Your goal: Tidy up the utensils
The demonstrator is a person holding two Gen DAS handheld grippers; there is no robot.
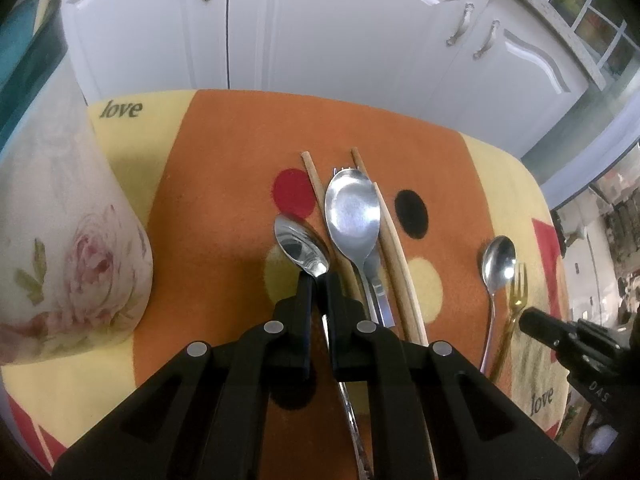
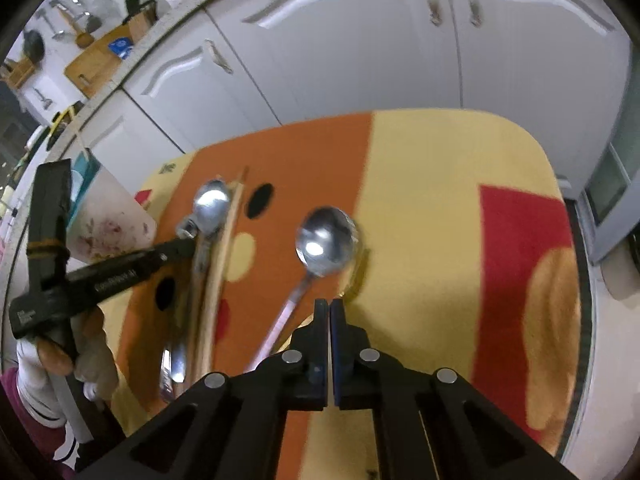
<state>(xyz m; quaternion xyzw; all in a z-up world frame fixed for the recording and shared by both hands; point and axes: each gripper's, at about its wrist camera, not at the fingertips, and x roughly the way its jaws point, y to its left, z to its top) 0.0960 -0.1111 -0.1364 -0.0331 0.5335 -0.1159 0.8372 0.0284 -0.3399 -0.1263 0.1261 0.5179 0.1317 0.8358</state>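
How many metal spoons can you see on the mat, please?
3, counting the spork: one spoon gripped by its neck in the left gripper, the large spork-tipped spoon among the chopsticks, and a small spoon beside the gold fork.

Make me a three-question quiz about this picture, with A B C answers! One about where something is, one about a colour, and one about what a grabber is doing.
1. Where is the flowered holder?
A. left of the utensils
B. right of the utensils
C. on top of the utensils

2. What colour is the little fork?
A. black
B. gold
C. blue

3. What is the left gripper doing?
A. open above the mat
B. shut on nothing
C. shut on a spoon

Answers:
1. A, since it stands at the left edge of the mat in the left wrist view.
2. B, its tines and handle look golden.
3. C, its fingers pinch the neck of the spoon, just below the bowl.
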